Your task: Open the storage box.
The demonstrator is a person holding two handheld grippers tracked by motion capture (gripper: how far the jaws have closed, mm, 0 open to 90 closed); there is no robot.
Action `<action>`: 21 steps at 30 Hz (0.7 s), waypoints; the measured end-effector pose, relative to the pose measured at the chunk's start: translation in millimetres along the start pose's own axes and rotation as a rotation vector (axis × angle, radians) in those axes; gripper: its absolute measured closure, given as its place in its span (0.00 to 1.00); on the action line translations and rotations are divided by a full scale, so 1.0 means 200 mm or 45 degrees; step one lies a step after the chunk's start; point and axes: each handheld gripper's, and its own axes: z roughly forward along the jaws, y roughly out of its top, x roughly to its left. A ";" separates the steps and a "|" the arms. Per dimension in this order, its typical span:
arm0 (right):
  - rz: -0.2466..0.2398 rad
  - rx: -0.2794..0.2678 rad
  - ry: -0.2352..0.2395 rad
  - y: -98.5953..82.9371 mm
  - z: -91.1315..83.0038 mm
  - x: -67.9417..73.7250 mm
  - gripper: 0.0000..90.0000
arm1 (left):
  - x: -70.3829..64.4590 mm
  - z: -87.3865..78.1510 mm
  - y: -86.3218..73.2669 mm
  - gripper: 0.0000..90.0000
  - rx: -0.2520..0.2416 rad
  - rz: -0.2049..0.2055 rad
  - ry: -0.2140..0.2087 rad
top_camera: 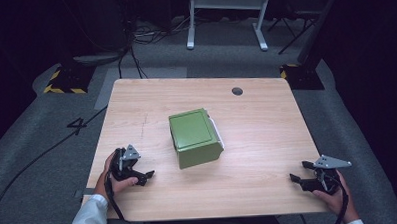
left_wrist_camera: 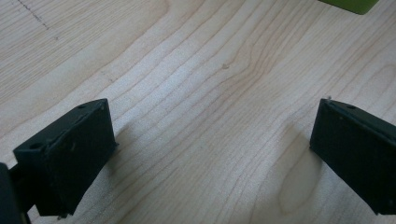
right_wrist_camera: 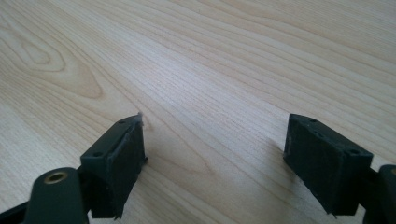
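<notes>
A green box [top_camera: 195, 137] sits near the middle of the wooden table [top_camera: 267, 139], with its lid closed. The left hand-held gripper [top_camera: 141, 175] rests low by the near left edge of the table, well apart from the box. Its two black jaws are spread wide, with only bare wood between them. A corner of the green box [left_wrist_camera: 349, 4] peeks in at the top of the left gripper view. The right hand-held gripper [top_camera: 301, 172] rests by the near right corner. Its jaws are wide apart too and hold nothing.
</notes>
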 end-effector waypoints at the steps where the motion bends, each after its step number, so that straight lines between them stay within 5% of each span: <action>1: 0.001 0.001 0.001 0.00 0.00 0.00 0.22 | 0.00 0.00 0.00 0.00 -0.002 0.001 0.001; 10: 0.003 0.017 0.014 0.02 0.01 -0.01 0.20 | -0.01 -0.01 -0.01 0.00 -0.001 0.011 0.000; 14: 0.008 -0.031 0.007 0.06 0.02 -0.01 0.21 | -0.02 -0.01 -0.01 0.00 -0.001 0.001 0.004; 21: -0.077 -0.042 0.024 0.19 0.06 0.01 0.21 | -0.02 -0.01 -0.01 0.00 -0.002 -0.004 0.007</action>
